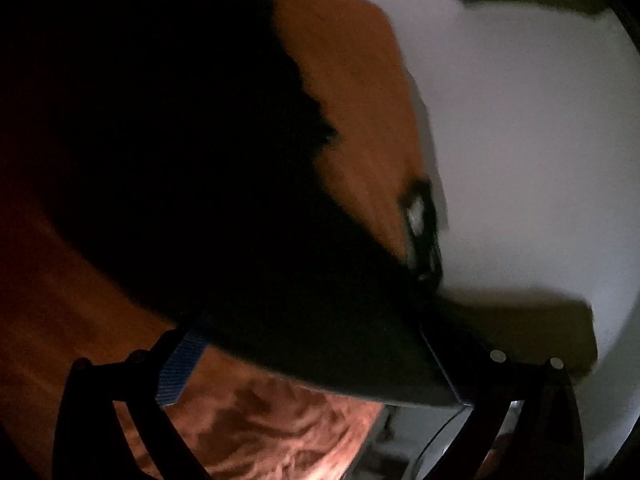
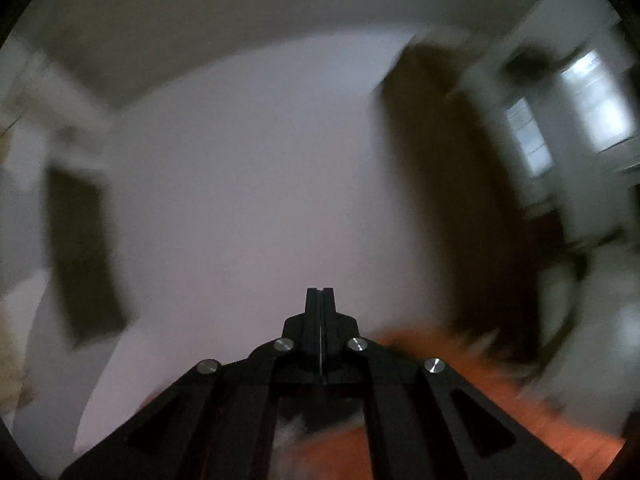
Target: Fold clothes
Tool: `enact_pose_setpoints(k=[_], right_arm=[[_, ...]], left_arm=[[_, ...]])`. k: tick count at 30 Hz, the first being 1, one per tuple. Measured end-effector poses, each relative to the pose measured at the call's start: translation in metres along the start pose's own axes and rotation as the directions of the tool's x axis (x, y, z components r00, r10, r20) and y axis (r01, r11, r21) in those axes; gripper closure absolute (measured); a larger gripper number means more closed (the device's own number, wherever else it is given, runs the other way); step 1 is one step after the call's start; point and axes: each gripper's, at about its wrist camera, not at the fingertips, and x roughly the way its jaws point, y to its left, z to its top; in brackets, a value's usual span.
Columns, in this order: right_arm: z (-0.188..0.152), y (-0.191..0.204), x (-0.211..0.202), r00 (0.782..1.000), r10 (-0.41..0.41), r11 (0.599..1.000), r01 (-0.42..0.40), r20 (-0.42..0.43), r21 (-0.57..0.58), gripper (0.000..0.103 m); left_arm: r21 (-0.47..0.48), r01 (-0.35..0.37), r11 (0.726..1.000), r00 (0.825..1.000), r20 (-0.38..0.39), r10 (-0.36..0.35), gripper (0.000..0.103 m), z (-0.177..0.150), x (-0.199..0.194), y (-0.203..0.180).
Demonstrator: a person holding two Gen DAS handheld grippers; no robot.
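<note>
- Black cloth (image 1: 168,152) fills most of the left wrist view, draped over the left hand-held gripper (image 1: 320,364) and hiding its fingertips; a blue strap or tag (image 1: 180,368) shows at the cloth's lower edge.
- Whether the left hand-held gripper is open or closed on the cloth cannot be told, since its jaws are covered.
- An orange surface (image 1: 352,92) lies behind the cloth, and rumpled orange fabric (image 1: 280,432) lies below it.
- The right hand-held gripper (image 2: 320,300) points roughly level at a pale wall (image 2: 248,184), its fingers pressed together with nothing between them.
- The right view is blurred: a dark door (image 2: 452,200) and windows (image 2: 560,120) to the right, an orange strip (image 2: 520,412) low down.
</note>
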Motion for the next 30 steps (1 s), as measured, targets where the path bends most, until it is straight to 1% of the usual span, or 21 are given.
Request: enact_pose_setpoints(k=[2, 3, 4, 5, 7, 8, 9, 10, 12, 15, 16, 18, 19, 20, 21, 23, 24, 25, 26, 28, 30], right_arm=[[0.022, -0.04, 0.012, 0.991, -0.064, 0.996, 0.056, -0.116, -0.074, 0.103], [0.022, -0.055, 0.018, 0.978, -0.089, 0.991, 0.067, -0.187, -0.119, 0.103], [0.01, -0.07, 0.022, 0.959, -0.105, 0.986, 0.065, -0.264, -0.153, 0.103], [-0.002, -0.084, 0.026, 0.933, -0.123, 0.98, 0.061, -0.34, -0.187, 0.103], [-0.038, -0.109, 0.03, 0.862, -0.136, 0.978, 0.039, -0.489, -0.205, 0.103], [-0.06, -0.12, 0.031, 0.816, -0.135, 0.98, 0.026, -0.561, -0.197, 0.103], [-0.086, -0.127, 0.031, 0.764, -0.129, 0.983, 0.013, -0.633, -0.185, 0.103], [-0.111, -0.134, 0.031, 0.704, -0.117, 0.985, -0.005, -0.701, -0.17, 0.103], [-0.161, -0.144, 0.029, 0.572, -0.093, 0.99, -0.033, -0.815, -0.137, 0.103], [-0.234, -0.139, 0.01, 0.415, -0.063, 0.995, -0.049, -0.908, -0.092, 0.103], [-0.254, -0.141, 0.003, 0.367, -0.048, 0.996, -0.05, -0.929, -0.071, 0.103], [-0.288, -0.141, -0.009, 0.288, -0.015, 0.998, -0.046, -0.958, -0.029, 0.103], [-0.302, -0.137, -0.014, 0.252, -0.005, 0.999, -0.047, -0.968, -0.017, 0.103], [-0.312, -0.132, -0.017, 0.223, -0.009, 0.998, -0.054, -0.975, -0.022, 0.102], [-0.322, -0.126, -0.019, 0.198, -0.013, 0.998, -0.061, -0.98, -0.026, 0.101], [-0.335, -0.115, -0.018, 0.178, -0.016, 0.995, -0.097, -0.984, -0.034, 0.095], [-0.342, -0.106, -0.017, 0.176, -0.02, 0.991, -0.127, -0.984, -0.043, 0.092], [-0.349, -0.099, -0.017, 0.175, -0.024, 0.987, -0.155, -0.984, -0.052, 0.082], [-0.356, -0.092, -0.016, 0.177, -0.026, 0.981, -0.183, -0.984, -0.059, 0.066], [-0.365, -0.078, -0.013, 0.19, -0.019, 0.972, -0.225, -0.982, -0.062, 0.046], [-0.379, -0.071, -0.007, 0.197, -0.014, 0.971, -0.23, -0.98, -0.06, 0.043]], left_arm=[[0.062, -0.019, 0.998, 0.999, -0.044, 0.022, 0.001, -0.012, 0.011, -0.011], [0.093, -0.028, 0.995, 0.997, -0.066, 0.034, 0.001, -0.019, 0.017, -0.017], [0.124, -0.036, 0.992, 0.995, -0.087, 0.047, 0.001, -0.025, 0.023, -0.022], [0.152, -0.043, 0.987, 0.993, -0.106, 0.06, 0.001, -0.031, 0.028, -0.027], [0.153, -0.064, 0.986, 0.988, -0.126, 0.083, 0.001, -0.044, 0.026, -0.023], [0.142, -0.076, 0.987, 0.986, -0.137, 0.096, 0.001, -0.038, 0.044, -0.023], [0.132, -0.088, 0.987, 0.983, -0.147, 0.107, 0.001, -0.033, 0.062, -0.023], [0.122, -0.095, 0.988, 0.981, -0.158, 0.114, 0.001, -0.032, 0.076, -0.018], [0.11, -0.102, 0.989, 0.979, -0.168, 0.119, 0.001, -0.045, 0.063, -0.008], [0.098, -0.117, 0.988, 0.976, -0.172, 0.133, 0.001, -0.054, 0.05, 0.002], [0.094, -0.122, 0.988, 0.975, -0.173, 0.137, 0.001, -0.055, 0.046, 0.005], [0.08, -0.136, 0.987, 0.973, -0.177, 0.149, 0.001, -0.053, 0.048, 0.015], [0.072, -0.146, 0.987, 0.972, -0.177, 0.157, 0.001, -0.052, 0.046, 0.02], [0.064, -0.155, 0.986, 0.97, -0.177, 0.164, 0.001, -0.051, 0.043, 0.026], [0.051, -0.165, 0.985, 0.97, -0.17, 0.171, 0.001, -0.051, 0.038, 0.033], [0.024, -0.185, 0.982, 0.97, -0.157, 0.187, 0.001, -0.05, 0.028, 0.047], [0.011, -0.205, 0.979, 0.968, -0.146, 0.204, 0.001, -0.049, 0.023, 0.053], [0.01, -0.231, 0.973, 0.964, -0.136, 0.23, 0.001, -0.049, 0.017, 0.059], [0.009, -0.256, 0.967, 0.959, -0.125, 0.255, 0.001, -0.048, 0.012, 0.064], [0.012, -0.297, 0.955, 0.949, -0.102, 0.297, 0.001, -0.046, 0.001, 0.073], [0.012, -0.327, 0.945, 0.942, -0.075, 0.327, 0.001, -0.043, -0.011, 0.081]])
